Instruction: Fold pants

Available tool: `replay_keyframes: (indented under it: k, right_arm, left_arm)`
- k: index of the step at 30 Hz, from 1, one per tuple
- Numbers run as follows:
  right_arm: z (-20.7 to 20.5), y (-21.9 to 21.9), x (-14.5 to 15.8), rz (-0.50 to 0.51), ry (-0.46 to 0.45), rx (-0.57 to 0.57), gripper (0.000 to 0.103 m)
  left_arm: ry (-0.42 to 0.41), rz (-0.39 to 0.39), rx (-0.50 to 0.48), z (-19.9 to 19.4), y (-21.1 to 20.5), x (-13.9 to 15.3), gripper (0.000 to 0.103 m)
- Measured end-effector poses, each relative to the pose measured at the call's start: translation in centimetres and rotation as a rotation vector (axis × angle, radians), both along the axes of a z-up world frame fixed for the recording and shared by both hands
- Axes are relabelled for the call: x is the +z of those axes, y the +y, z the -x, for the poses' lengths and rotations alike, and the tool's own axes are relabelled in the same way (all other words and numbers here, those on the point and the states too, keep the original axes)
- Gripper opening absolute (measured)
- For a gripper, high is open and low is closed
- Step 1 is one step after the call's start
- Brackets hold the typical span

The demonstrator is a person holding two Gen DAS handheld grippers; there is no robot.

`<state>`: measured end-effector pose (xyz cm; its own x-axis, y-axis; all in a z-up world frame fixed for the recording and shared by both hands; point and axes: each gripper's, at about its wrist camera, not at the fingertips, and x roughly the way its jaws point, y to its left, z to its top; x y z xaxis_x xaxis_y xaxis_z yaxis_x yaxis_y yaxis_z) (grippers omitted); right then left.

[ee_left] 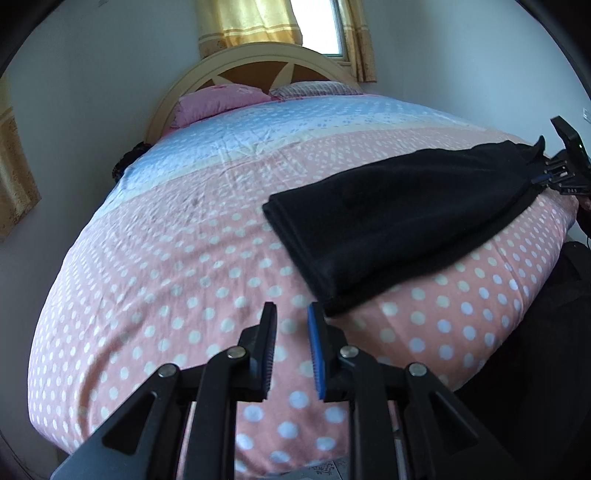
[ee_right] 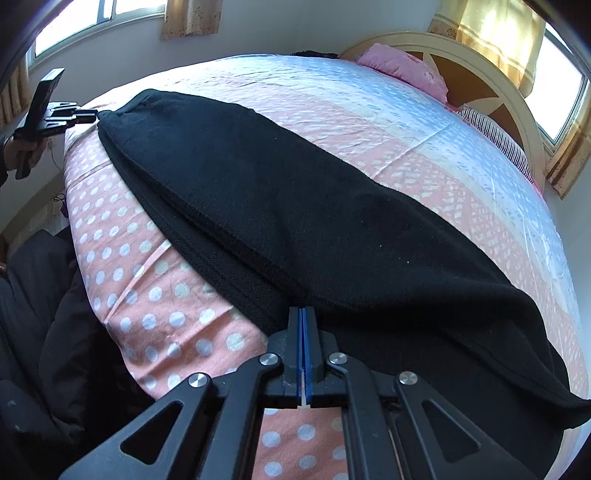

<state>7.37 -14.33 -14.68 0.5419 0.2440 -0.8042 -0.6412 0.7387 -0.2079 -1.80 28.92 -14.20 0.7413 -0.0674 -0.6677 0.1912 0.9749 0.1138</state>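
Note:
The black pants (ee_left: 399,221) lie folded lengthwise along the near edge of the bed (ee_left: 177,258). My left gripper (ee_left: 291,314) is open and empty, just short of the near end of the pants, above the dotted pink cover. My right gripper (ee_right: 302,314) is shut on the edge of the pants (ee_right: 295,192) at their other end. It also shows in the left wrist view (ee_left: 546,175), pinching the far end. The left gripper shows in the right wrist view (ee_right: 92,115), beside the far end of the pants.
The bed has a pink and blue dotted cover (ee_right: 406,110). A pink pillow (ee_left: 218,99) and a striped pillow (ee_left: 314,88) lie at the cream headboard (ee_left: 258,59). Curtained windows (ee_right: 110,14) are on the walls. Dark clothing of the person (ee_right: 37,295) is beside the bed edge.

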Motion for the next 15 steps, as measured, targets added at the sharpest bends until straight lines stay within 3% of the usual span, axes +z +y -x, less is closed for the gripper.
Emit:
replay_keyframes:
  k: [4,6,7,8,15]
  right_arm:
    - [-0.1,-0.2,0.8,-0.051,-0.042,-0.01,0.002]
    - [0.0,0.1,1.1,-0.033,-0.08,-0.008,0.018]
    - [0.2,0.2,1.1,-0.018,-0.097,-0.001,0.04]
    - [0.5,0.4,1.2,-0.009,-0.117,0.008,0.05]
    - [1.0,1.9,0.9,0.081,-0.185,0.056,0.05]
  left_arm:
    - [-0.061,0.116,0.089,0.4,2.0,1.7,0.023]
    - [-0.083,0.161,0.094,0.2,1.8,2.6,0.033]
    - [-0.09,0.176,0.086,0.0,1.4,2.9,0.047]
    - [-0.098,0.183,0.073,-0.2,0.8,3.1,0.057]
    - [-0.051,0.095,0.018,-3.4,-4.1,2.1,0.059]
